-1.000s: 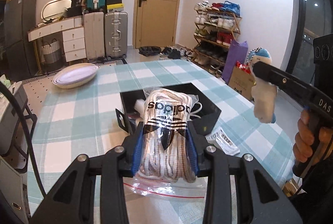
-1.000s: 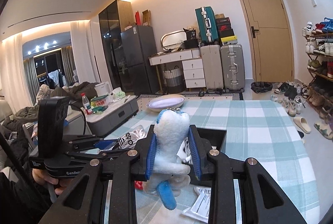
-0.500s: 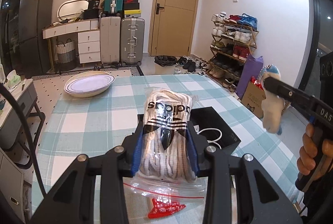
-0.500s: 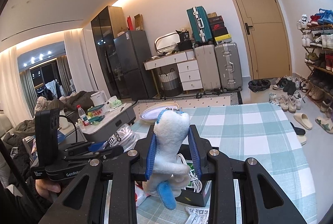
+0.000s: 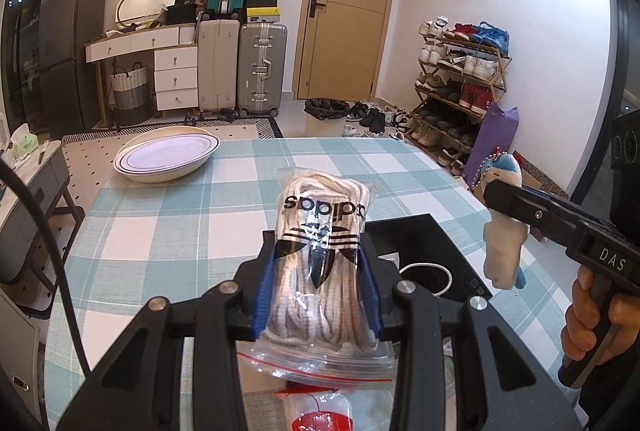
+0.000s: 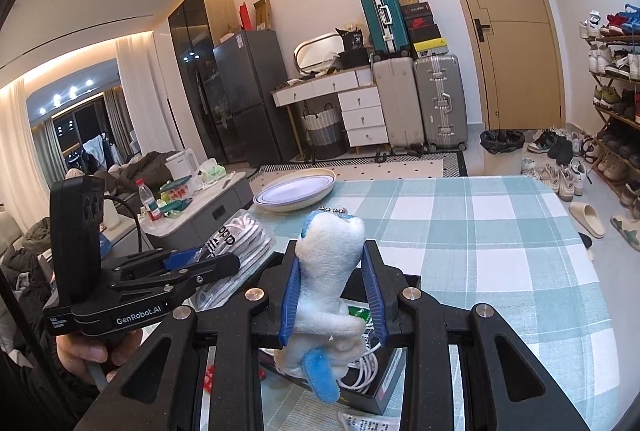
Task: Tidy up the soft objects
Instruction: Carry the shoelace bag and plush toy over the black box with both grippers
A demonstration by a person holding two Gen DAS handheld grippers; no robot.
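My left gripper [image 5: 318, 279] is shut on a clear bag of white laces [image 5: 320, 255] with a black adidas logo, held above the table. The bag also shows in the right wrist view [image 6: 236, 243]. My right gripper [image 6: 332, 295] is shut on a white and blue plush toy [image 6: 328, 279] with a bead chain on top. The toy also shows at the right of the left wrist view [image 5: 502, 231], above the table's right edge. A black open box [image 5: 420, 243] with a white cable [image 5: 436, 271] inside lies on the checked tablecloth [image 5: 200, 223] under both grippers.
A white oval dish [image 5: 166, 157] stands at the table's far left. A small bag with a red item [image 5: 320, 419] lies under my left gripper. A printed leaflet [image 6: 368, 423] lies by the box. A shoe rack [image 5: 460, 83] stands beyond the table's right side.
Both grippers have lifted higher with their loads. The views tilted up, and the black box now sits lower and further right under them.
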